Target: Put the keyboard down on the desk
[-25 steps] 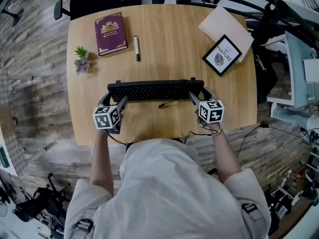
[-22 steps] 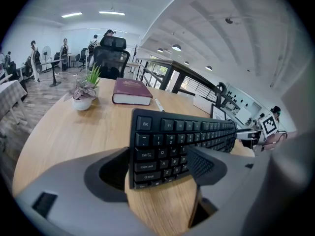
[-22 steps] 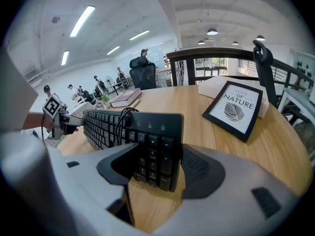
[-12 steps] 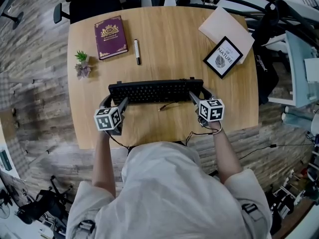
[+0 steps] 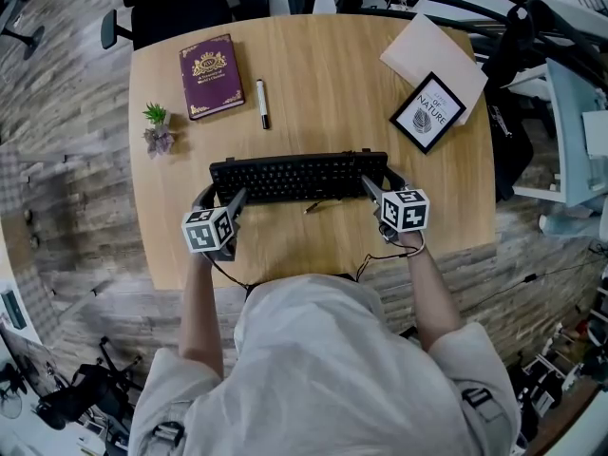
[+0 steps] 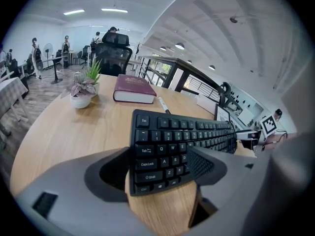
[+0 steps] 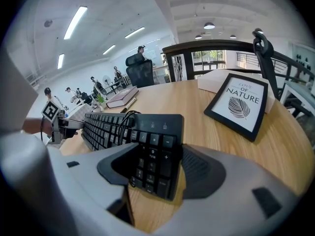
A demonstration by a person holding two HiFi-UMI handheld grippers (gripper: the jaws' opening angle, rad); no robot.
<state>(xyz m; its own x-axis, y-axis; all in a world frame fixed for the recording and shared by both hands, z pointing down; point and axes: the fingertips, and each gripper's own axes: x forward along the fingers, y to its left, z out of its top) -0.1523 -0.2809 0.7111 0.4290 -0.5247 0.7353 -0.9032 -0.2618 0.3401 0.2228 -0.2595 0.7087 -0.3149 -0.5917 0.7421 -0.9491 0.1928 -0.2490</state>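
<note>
**Both claws on the keyboard, over the middle of the worktop**

We see the black keyboard [image 5: 297,176] lying lengthwise across the middle of the round wooden worktop [image 5: 313,245], close to the person's side. The left claw [image 5: 221,198] pinches its left end. In the left gripper view that claw [image 6: 162,167] has its two jaws closed against the keyboard [image 6: 182,136], with the Tab, Caps Lock and Shift keys sitting between them. The right claw [image 5: 376,184] pinches the right end. In the right gripper view this claw [image 7: 155,173] grips the number-pad end of the keyboard [image 7: 147,136] between its jaws. The keyboard is level and very low over the wood. We cannot tell whether its underside touches the worktop or hangs just above it. Its thin dark cable [image 5: 318,203] trails out near the front edge.

Farther back on the worktop, well apart from the keyboard, lie a maroon book [image 5: 211,63] and a pen [image 5: 262,102] just beside it. A small potted plant [image 5: 157,129] stands near the left rim. At the far right a framed print [image 5: 427,113] rests partly on a pale sheet [image 5: 423,44].
</note>
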